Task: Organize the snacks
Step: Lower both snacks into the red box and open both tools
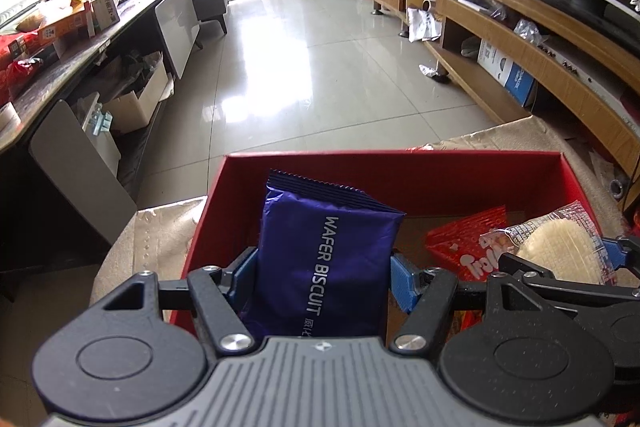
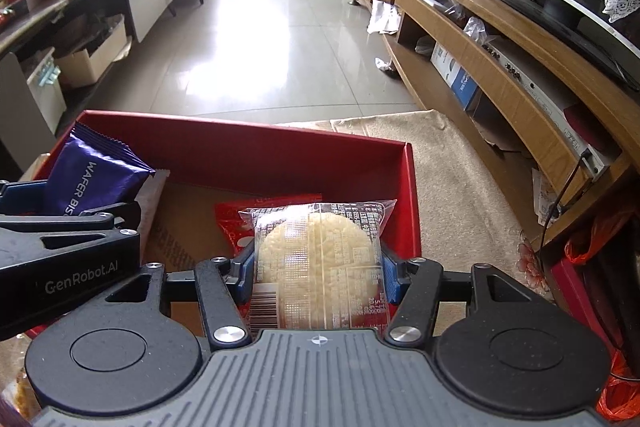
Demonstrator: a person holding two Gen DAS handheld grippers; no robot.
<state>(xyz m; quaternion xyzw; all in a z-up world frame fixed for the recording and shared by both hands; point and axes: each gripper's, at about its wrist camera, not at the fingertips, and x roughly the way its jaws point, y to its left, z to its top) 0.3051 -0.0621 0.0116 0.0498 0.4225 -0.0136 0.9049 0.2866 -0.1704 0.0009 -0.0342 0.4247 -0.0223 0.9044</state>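
Note:
My left gripper point(image 1: 324, 275) is shut on a purple wafer biscuit packet point(image 1: 324, 251) and holds it upright over the left part of a red box point(image 1: 400, 167). My right gripper point(image 2: 318, 267) is shut on a clear-wrapped round rice cracker point(image 2: 316, 255) over the right part of the same box point(image 2: 256, 139). A red snack packet point(image 1: 460, 247) lies on the box floor; it also shows under the cracker in the right wrist view point(image 2: 230, 223). The left gripper and its purple packet point(image 2: 92, 183) show at the left of the right wrist view. The cracker point(image 1: 560, 247) shows at the right of the left wrist view.
The box stands on a beige cloth point(image 2: 460, 195). A wooden TV cabinet point(image 2: 500, 39) with a television runs along the right. A low dark table point(image 1: 60, 59) with boxes and snacks runs along the left. Tiled floor point(image 1: 304, 59) lies beyond the box.

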